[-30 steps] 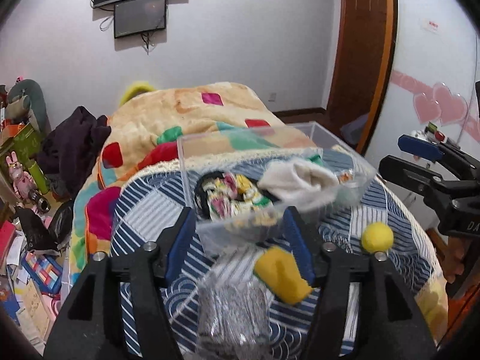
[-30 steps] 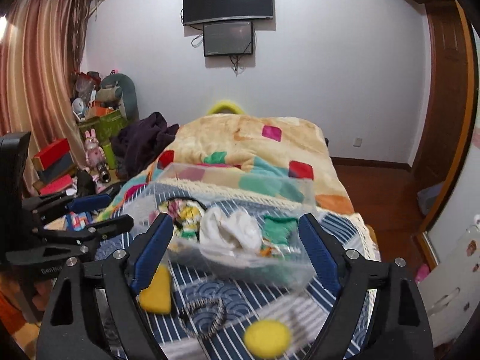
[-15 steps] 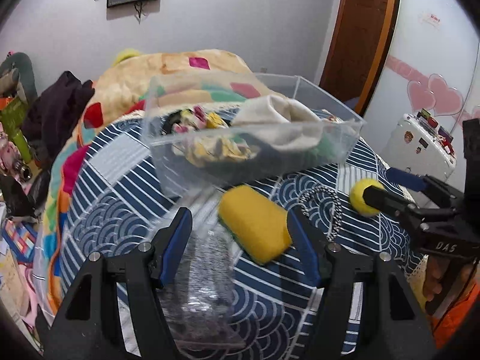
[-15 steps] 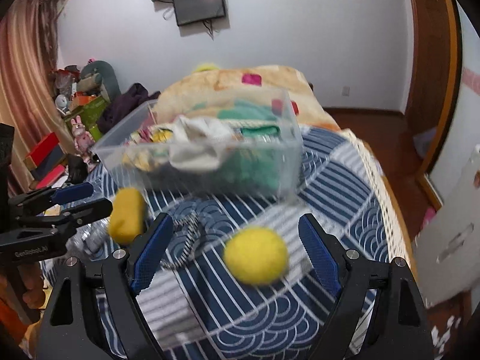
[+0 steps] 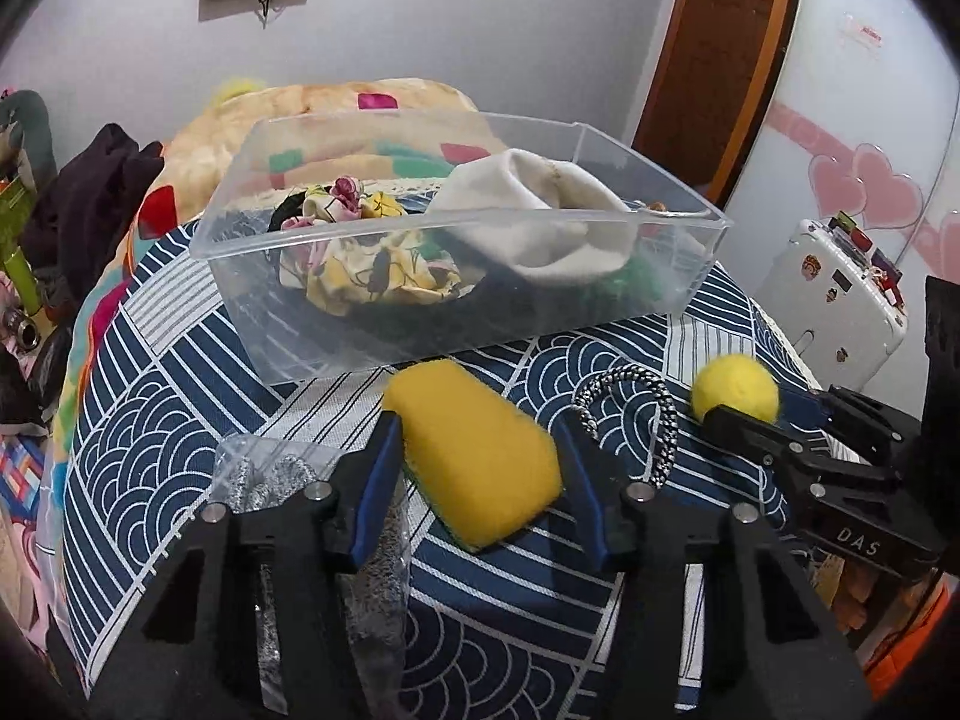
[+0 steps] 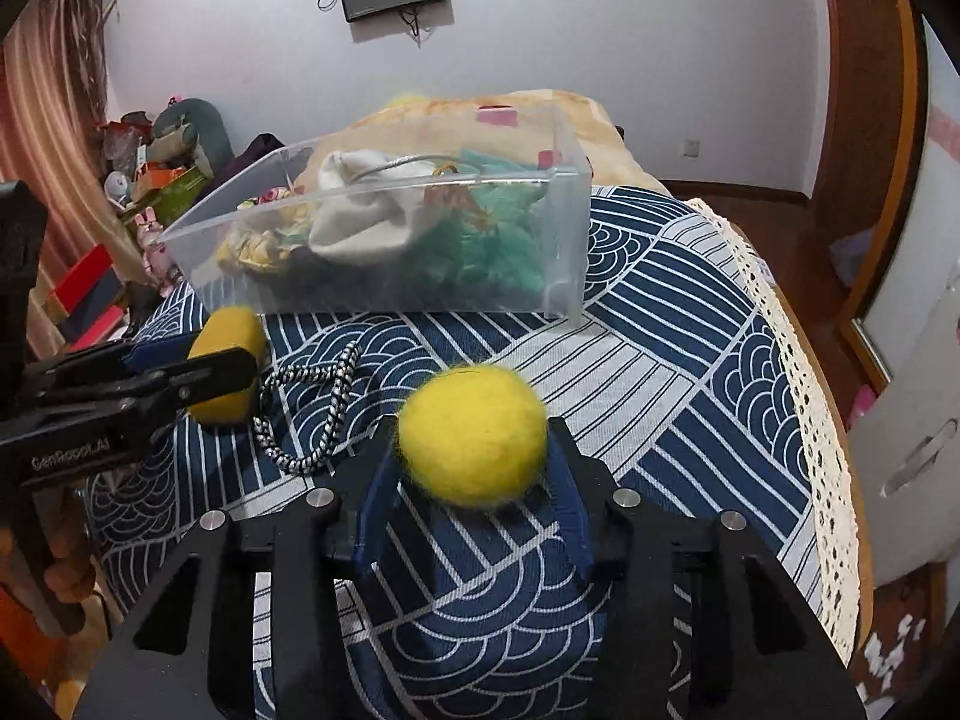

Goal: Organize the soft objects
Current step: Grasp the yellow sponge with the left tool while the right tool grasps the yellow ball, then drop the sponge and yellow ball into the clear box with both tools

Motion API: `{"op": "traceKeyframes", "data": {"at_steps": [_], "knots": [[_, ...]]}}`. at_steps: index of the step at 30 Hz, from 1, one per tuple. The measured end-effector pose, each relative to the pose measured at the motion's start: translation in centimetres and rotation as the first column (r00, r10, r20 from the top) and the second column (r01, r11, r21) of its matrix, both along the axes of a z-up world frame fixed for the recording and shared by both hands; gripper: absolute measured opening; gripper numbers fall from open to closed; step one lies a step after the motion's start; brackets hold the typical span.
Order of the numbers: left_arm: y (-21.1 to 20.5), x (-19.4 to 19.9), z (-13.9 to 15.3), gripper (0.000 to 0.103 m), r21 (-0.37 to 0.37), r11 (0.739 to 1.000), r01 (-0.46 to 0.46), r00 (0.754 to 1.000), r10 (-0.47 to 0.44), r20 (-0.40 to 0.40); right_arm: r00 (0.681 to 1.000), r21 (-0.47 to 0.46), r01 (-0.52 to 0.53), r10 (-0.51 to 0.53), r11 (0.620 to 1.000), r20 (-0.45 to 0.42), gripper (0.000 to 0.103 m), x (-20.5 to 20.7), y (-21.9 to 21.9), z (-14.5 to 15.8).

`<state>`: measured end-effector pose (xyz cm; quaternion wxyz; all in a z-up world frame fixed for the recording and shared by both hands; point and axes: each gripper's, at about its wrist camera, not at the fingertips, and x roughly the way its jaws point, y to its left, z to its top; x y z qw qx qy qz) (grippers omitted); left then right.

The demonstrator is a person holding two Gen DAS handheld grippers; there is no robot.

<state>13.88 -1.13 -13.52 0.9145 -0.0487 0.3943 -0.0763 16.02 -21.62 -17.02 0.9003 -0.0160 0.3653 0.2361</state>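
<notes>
Closing in on the yellow sponge (image 5: 474, 456), the left gripper (image 5: 477, 480) had its blue pads set against the sponge's two long sides in the lower middle of the left wrist view, its jaws having just been narrowing with the sponge between them. The sponge lay on the blue wave-patterned cloth (image 5: 180, 420), just below the clear plastic bin (image 5: 660, 276). In the right wrist view the right gripper (image 6: 474, 468) had likewise just been narrowing, and its pads pressed the sides of the yellow felt ball (image 6: 474, 435) at centre frame; whether the ball was still resting on the cloth was hard to judge from this angle. Between sponge and ball a black-and-white braided cord (image 5: 636, 414) lay looped on the cloth. The bin, filling the upper middle of both views, held a cream cloth bundle (image 5: 540, 222), a floral scrunchie (image 5: 372, 264) and some green fabric (image 6: 504, 258). A clear bag of silvery material (image 5: 270, 474) lay at the lower left of the left wrist view, partly under the left finger.
</notes>
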Motion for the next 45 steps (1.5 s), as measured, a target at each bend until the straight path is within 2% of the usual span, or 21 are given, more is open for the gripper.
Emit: {"op": "traceKeyframes", "data": {"at_steps": [7, 12, 19, 24, 28, 36, 42, 45], "knots": [[0.4, -1.2, 0.7, 0.038, 0.006, 1.000, 0.026, 0.999, -0.026, 0.030, 0.999, 0.017, 0.001, -0.002, 1.000, 0.035, 0.043, -0.4, -0.3, 1.1], [1.0, -2.1, 2.8, 0.038, -0.004, 1.000, 0.023, 0.997, -0.023, 0.080, 0.998, 0.031, 0.001, -0.003, 1.000, 0.065, 0.043, -0.2, -0.4, 2.6], [1.1, -2.4, 6.8, 0.038, -0.012, 1.000, 0.025, 0.983, -0.022, 0.182, 0.988, 0.041, 0.010, -0.016, 0.999, 0.156, 0.043, 0.4, -0.5, 5.8], [1.2, -0.9, 8.9, 0.038, 0.008, 1.000, 0.008, 0.972, -0.010, 0.234, 0.978, 0.061, 0.012, -0.025, 0.998, 0.209, 0.043, 1.8, 0.0, 7.8], [1.3, 0.4, 9.1, 0.038, 0.030, 0.999, -0.015, 0.970, 0.008, 0.244, 0.973, 0.064, 0.015, -0.029, 0.998, 0.229, 0.043, 3.0, 0.8, 8.6], [2.1, 3.9, 7.0, 0.038, 0.021, 0.999, -0.041, 0.984, 0.037, 0.177, 0.983, 0.037, 0.029, -0.035, 0.999, 0.180, 0.043, 6.1, 2.6, 7.5], [1.8, 5.1, 6.5, 0.038, 0.049, 0.998, -0.046, 0.983, 0.037, 0.180, 0.995, 0.017, 0.053, -0.055, 0.998, 0.081, 0.043, 8.1, 3.2, 5.2], [1.6, 5.8, 6.2, 0.038, 0.065, 0.997, -0.052, 0.983, 0.039, 0.177, 0.995, 0.001, 0.054, -0.054, 0.999, 0.080, 0.043, 7.9, 3.2, 4.9]]}}
